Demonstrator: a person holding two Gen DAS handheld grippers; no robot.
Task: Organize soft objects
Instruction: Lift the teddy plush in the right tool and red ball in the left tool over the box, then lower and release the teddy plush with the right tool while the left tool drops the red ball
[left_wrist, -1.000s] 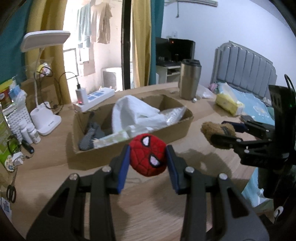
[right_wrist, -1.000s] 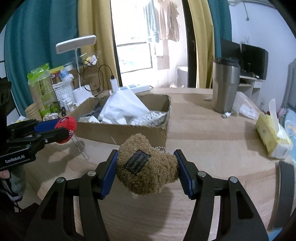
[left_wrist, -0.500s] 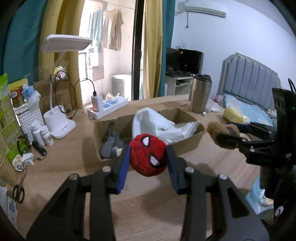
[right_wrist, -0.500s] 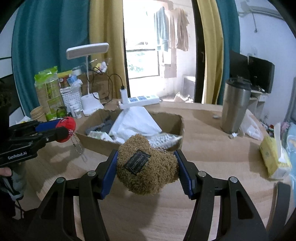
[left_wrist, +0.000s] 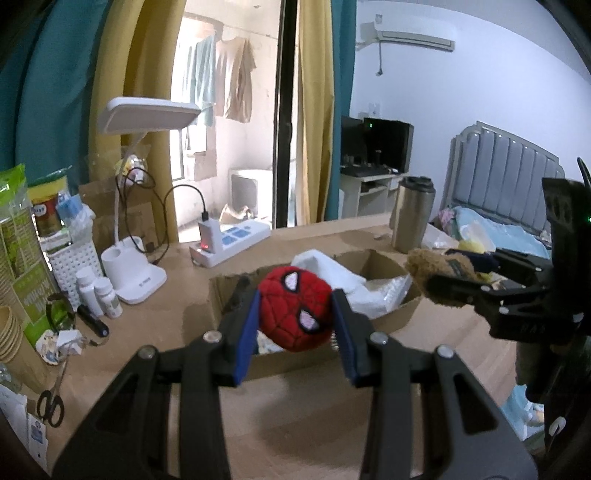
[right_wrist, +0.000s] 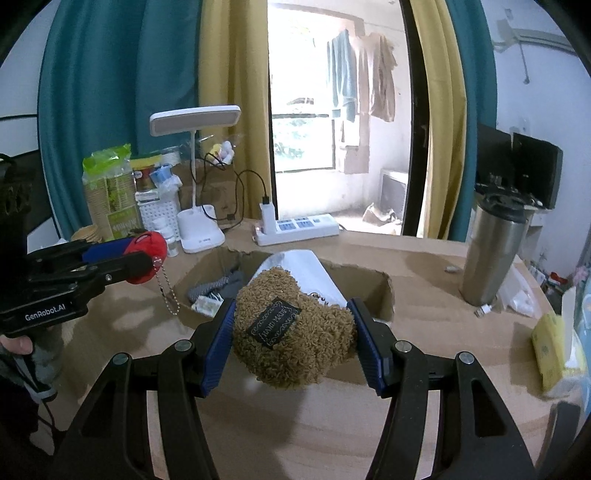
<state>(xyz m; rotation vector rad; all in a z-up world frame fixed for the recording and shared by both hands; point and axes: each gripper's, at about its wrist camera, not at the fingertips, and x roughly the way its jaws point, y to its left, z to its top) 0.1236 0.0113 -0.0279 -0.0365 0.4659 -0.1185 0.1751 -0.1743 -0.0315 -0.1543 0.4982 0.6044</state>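
Both toys have been lifted higher than a second ago, so the cardboard box (left_wrist: 391, 321) now sits lower in both wrist views and more of the room is seen over it. Nearest in the left view, the left gripper (left_wrist: 295, 321) is clamped on the red spider-mask plush (left_wrist: 297, 308), blue pads pressed into its sides, held in the air over the box's near wall. A ball chain (right_wrist: 166, 291) is seen hanging off it in the right view. The right gripper (right_wrist: 293, 343) is closed on the brown fuzzy plush (right_wrist: 291, 332), black label facing up, also held clear of the surface (right_wrist: 443, 302), in front of the box's near edge.

Bare wood is left below and in front of both grippers, so the near side is pretty open. The box's torn rim is open at the top, with white cloth (right_wrist: 306, 273) and something grey (right_wrist: 218, 286) already piled inside.

Further back it gets cramped on the left: lamp base (left_wrist: 135, 275), small bottles (left_wrist: 98, 295), white basket (left_wrist: 75, 258), scissors (left_wrist: 50, 404) by the edge. A power strip (right_wrist: 299, 229) is laid behind the box, and a steel tumbler (right_wrist: 491, 251) stands well apart on the right.
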